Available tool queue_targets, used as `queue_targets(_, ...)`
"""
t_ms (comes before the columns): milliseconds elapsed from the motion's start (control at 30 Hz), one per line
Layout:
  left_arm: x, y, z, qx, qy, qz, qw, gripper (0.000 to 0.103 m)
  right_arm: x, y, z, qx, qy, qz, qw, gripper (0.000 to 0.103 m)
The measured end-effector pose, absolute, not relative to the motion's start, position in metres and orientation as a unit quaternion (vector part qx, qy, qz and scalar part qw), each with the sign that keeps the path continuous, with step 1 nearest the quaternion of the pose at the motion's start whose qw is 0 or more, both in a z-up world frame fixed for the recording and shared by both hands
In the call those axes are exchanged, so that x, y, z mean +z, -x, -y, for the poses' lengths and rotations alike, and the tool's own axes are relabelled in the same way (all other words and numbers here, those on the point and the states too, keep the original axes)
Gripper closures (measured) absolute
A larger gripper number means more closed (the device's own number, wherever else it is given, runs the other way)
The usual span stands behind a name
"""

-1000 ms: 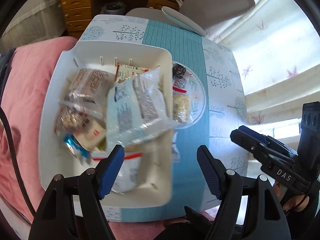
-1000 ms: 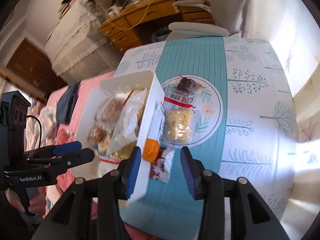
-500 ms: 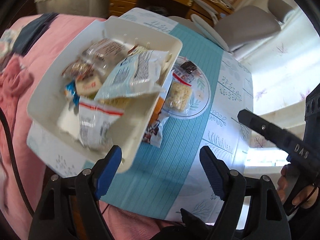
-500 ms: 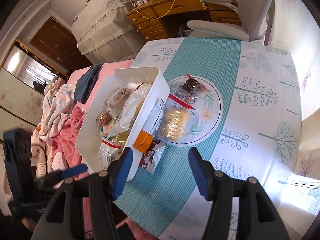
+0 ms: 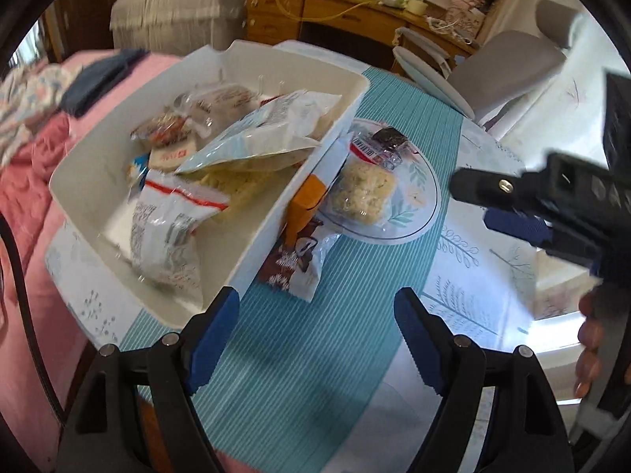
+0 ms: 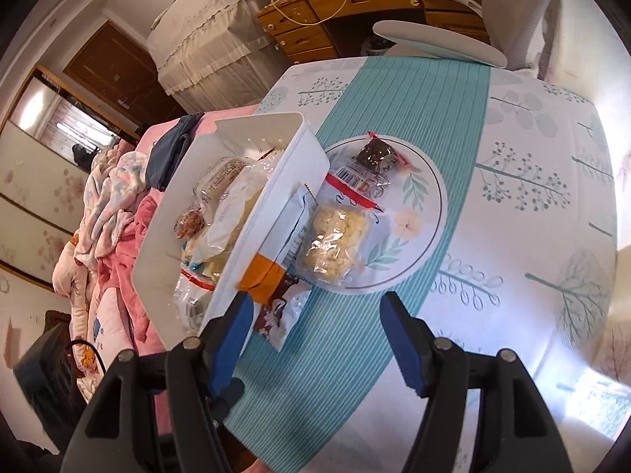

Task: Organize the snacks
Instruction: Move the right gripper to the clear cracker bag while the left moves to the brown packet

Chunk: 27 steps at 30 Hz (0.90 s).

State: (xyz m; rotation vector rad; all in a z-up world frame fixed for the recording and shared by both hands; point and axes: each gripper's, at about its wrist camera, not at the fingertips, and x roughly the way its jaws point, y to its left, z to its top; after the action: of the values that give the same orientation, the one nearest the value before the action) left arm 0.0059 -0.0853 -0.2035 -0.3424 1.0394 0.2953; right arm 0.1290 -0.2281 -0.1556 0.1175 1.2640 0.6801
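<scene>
Both grippers lower than before, left gripper (image 5: 315,339) wide and empty, right gripper (image 6: 315,339) opening, empty, angled down over table (image 6: 532,236).

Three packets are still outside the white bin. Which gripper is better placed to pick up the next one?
Right, probably. The right gripper hangs over the orange-and-brown packet beside the white bin, jaws opening and empty. The left gripper, also empty, sits nearer the table edge.

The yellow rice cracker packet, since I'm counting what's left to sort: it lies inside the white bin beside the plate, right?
No. The yellow rice cracker packet lies on the plate, outside the white bin, which stands beside the plate. The right wrist view shows it.
</scene>
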Motion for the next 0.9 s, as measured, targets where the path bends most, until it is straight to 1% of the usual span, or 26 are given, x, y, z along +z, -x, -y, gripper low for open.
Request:
queue_targets(133, -0.217, -0.012, 0.102, 0.141, 0.126, -0.465, 0.865, 0.023, -0.169, -0.139, 0.226, 0.318, -0.033, -0.571, 0.756, 0.036)
queue_targets(267, -0.229, -0.023, 0.110, 0.160, 0.100, -0.453, 0.872, 0.023, -0.182, -0.152, 0.221, 0.335, -0.018, -0.564, 0.755, 0.036)
queue_targets(400, -0.239, -0.032, 0.110, 0.185, 0.110, -0.450, 0.867, 0.023, -0.195, -0.160, 0.212, 0.350, 0.007, -0.566, 0.747, 0.036)
queue_targets(500, -0.243, -0.039, 0.112, 0.196, 0.097, -0.439, 0.872, 0.023, -0.206, -0.165, 0.204, 0.355, 0.022, -0.577, 0.735, 0.036)
queue_targets(900, -0.248, -0.058, 0.106, 0.213, 0.078, -0.431, 0.874, 0.023, -0.225, -0.181, 0.172, 0.362, 0.063, -0.586, 0.722, 0.036)
